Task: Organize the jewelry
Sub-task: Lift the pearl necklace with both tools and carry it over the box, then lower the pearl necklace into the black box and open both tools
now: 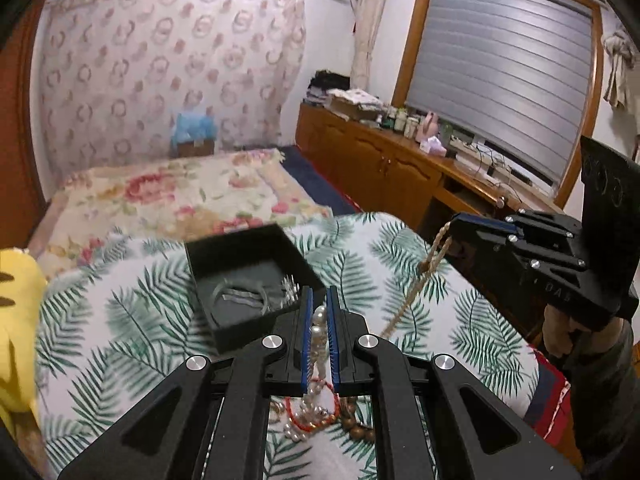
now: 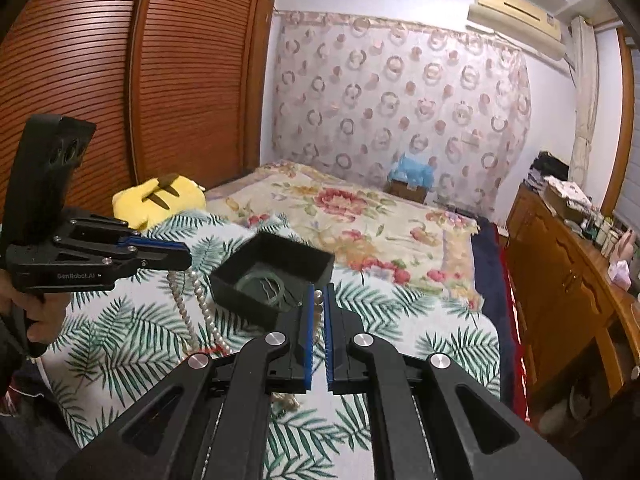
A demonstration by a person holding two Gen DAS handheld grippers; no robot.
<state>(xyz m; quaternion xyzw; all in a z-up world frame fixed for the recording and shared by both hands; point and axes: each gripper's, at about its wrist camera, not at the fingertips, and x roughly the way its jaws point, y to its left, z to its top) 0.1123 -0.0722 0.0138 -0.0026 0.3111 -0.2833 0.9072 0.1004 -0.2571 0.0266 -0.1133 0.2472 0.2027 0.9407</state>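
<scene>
Two grippers: left gripper [image 1: 319,336], right gripper [image 2: 319,332]; one black box [image 1: 240,256]; one pearl necklace [image 2: 200,304].

Box [image 1: 248,276] sits on leaf-print cover [image 1: 120,320], bangle [image 1: 240,298] inside it. Left gripper [image 1: 319,320] near side of box, pearl necklace [image 1: 318,344] between its fingers, strand hanging to a jewelry heap [image 1: 320,416] below. Right gripper [image 1: 460,226] right of box, rope chain [image 1: 416,280] hanging from it. Bed [image 1: 180,196] far behind; cabinet [image 1: 380,164] far right.
</scene>
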